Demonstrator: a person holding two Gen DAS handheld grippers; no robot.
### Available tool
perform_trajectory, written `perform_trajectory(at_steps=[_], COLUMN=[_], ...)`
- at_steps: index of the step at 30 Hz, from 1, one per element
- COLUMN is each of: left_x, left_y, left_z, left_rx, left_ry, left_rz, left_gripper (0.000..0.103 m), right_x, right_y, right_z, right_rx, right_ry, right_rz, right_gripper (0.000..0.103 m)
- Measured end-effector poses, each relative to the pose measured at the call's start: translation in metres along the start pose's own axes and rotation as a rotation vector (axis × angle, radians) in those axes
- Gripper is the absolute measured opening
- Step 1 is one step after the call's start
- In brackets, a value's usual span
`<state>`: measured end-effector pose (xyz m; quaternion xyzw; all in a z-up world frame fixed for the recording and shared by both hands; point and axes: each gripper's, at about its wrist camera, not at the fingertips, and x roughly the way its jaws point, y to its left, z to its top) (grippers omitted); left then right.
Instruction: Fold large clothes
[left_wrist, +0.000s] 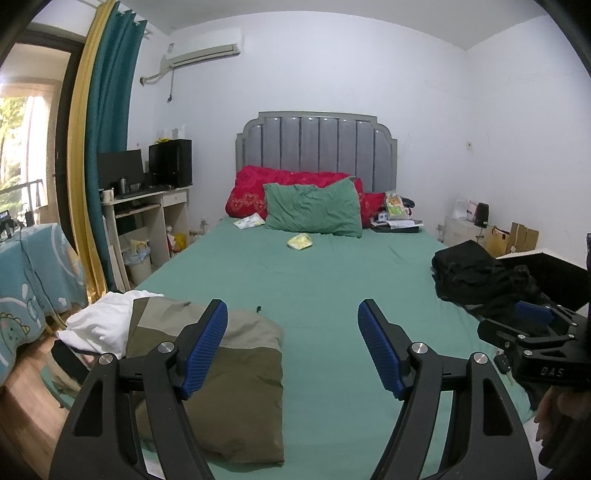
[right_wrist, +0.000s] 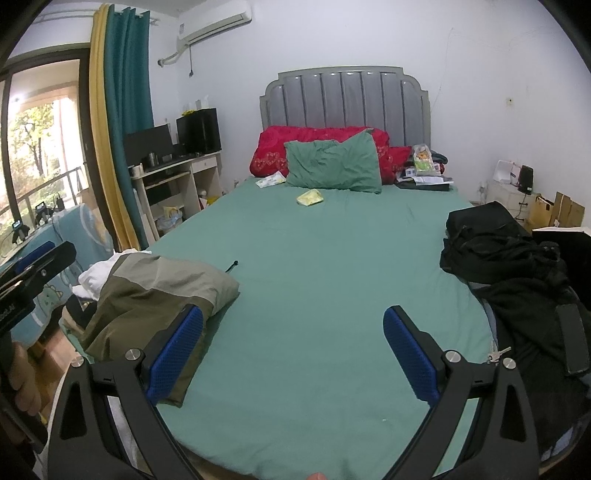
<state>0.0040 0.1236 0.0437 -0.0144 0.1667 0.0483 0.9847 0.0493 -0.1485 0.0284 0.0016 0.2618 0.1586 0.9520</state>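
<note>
A folded olive and grey jacket (left_wrist: 229, 373) lies at the near left of the green bed (left_wrist: 325, 280), with a white garment (left_wrist: 103, 325) under its far left side. The jacket also shows in the right wrist view (right_wrist: 155, 295). A heap of black clothes (left_wrist: 476, 277) lies at the bed's right edge, also in the right wrist view (right_wrist: 509, 266). My left gripper (left_wrist: 291, 347) is open and empty above the near bed, just right of the jacket. My right gripper (right_wrist: 293, 354) is open and empty over bare sheet between jacket and black heap.
A green pillow (left_wrist: 314, 210) and red quilt (left_wrist: 258, 184) lie at the headboard, with a yellow packet (left_wrist: 301, 242) and papers (left_wrist: 249, 221) on the sheet. A desk with a monitor (left_wrist: 147, 199) stands left. Keys (right_wrist: 496, 356) lie by the black clothes.
</note>
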Motion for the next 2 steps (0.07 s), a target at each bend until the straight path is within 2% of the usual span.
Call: perform_trajectory(at_steps=[2], left_x=[0.0064], left_y=[0.0022], left_z=[-0.0012], left_rx=[0.005], left_ry=[0.012], left_rz=[-0.014], left_gripper=[0.076], right_x=[0.0075], right_y=[-0.001], right_z=[-0.0011], right_rx=[-0.019], right_ry=[0.006], right_rz=[-0.003], right_gripper=[0.097])
